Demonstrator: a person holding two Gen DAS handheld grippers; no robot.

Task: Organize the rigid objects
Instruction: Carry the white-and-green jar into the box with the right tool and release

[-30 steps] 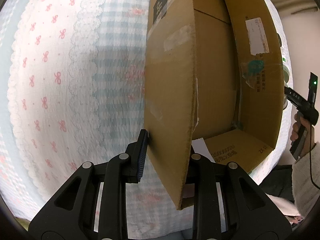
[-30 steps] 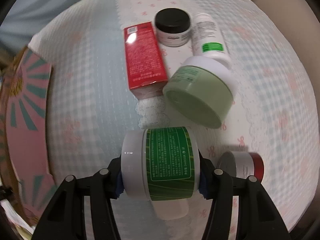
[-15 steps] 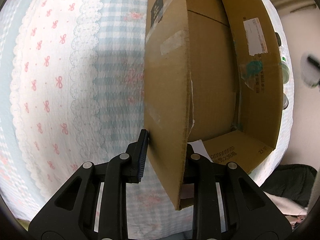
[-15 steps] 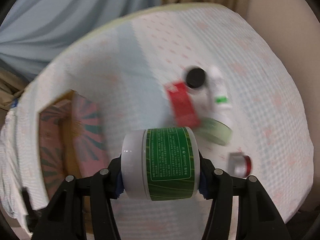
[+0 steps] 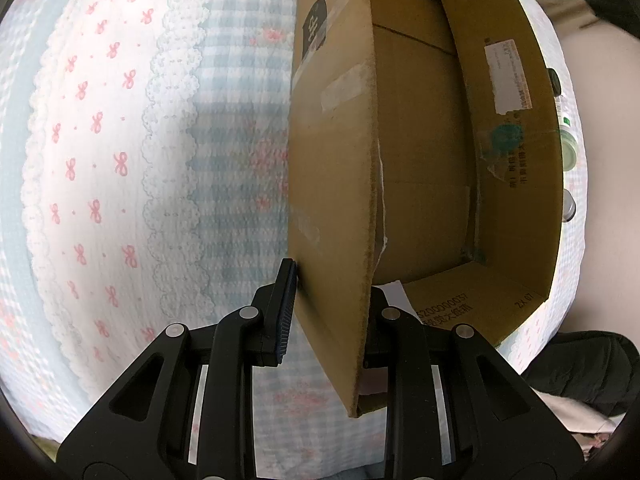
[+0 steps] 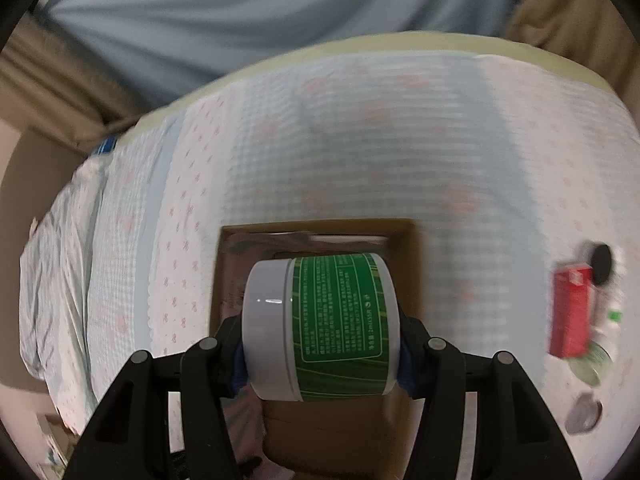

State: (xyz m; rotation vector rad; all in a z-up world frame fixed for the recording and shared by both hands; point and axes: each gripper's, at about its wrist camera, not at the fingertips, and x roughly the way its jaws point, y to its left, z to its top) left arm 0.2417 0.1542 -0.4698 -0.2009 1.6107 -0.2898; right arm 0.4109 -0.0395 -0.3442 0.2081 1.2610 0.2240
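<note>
A bed point(image 6: 400, 140) covered with a blue-checked sheet strewn with pink bows is seen, with a pale blue curtain point(image 6: 260, 20) behind it. A white jar with a green label point(image 6: 320, 326) is held on its side between the pads of the right hand-held gripper point(image 6: 322, 350), pinched at lid and base, above the open cardboard box point(image 6: 400, 252) standing on the bed. One upright flap of that cardboard box point(image 5: 332, 208) is clamped between the fingers of the left hand-held gripper point(image 5: 328, 312); the box interior is shown bare brown, with a white shipping label point(image 5: 506, 76) on the far flap. To the right of the box, blurred, a red carton point(image 6: 570, 312), a black-lidded jar point(image 6: 600, 264), a pale green jar point(image 6: 594, 360) and a small silver container point(image 6: 584, 416) are left lying on the sheet.
</note>
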